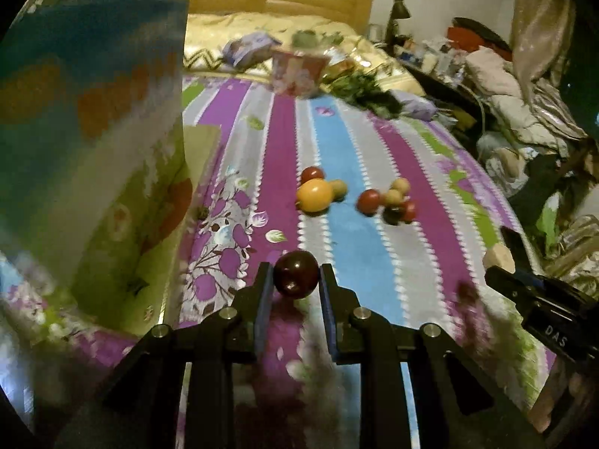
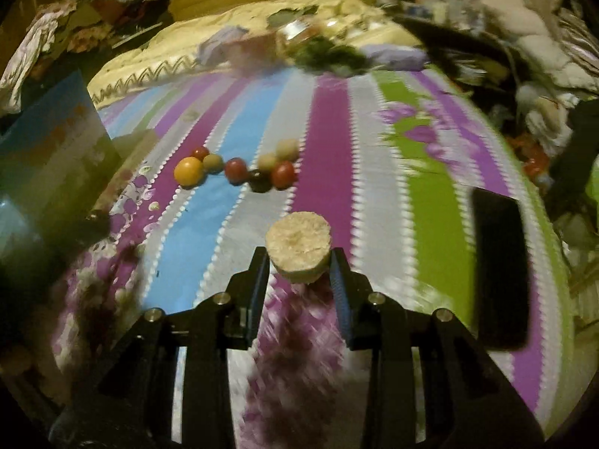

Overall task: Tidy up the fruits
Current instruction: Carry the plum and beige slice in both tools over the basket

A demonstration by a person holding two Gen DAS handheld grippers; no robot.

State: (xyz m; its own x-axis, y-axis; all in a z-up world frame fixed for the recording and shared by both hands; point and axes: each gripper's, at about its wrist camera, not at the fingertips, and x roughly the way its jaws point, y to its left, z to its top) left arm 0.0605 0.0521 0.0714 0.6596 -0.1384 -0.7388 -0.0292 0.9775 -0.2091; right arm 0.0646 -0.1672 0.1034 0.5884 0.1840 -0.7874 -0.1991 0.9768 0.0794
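My left gripper (image 1: 295,275) is shut on a dark red round fruit (image 1: 295,274) and holds it above the striped bedspread. My right gripper (image 2: 299,258) is shut on a pale beige, flat-topped round piece (image 2: 298,246); that piece also shows at the right edge of the left wrist view (image 1: 498,258). Several small fruits lie in a loose cluster ahead on the bed: an orange one (image 1: 315,195) (image 2: 188,171), red ones (image 1: 368,201) (image 2: 236,170), pale ones (image 1: 400,186) (image 2: 287,149) and a dark one (image 2: 260,181).
A tall colourful box (image 1: 93,131) (image 2: 52,157) stands open at the left of the bed. A black phone (image 2: 499,269) lies on the green stripe at right. A floral box (image 1: 297,71), leafy greens (image 1: 359,89) and clutter sit near the headboard and right bedside.
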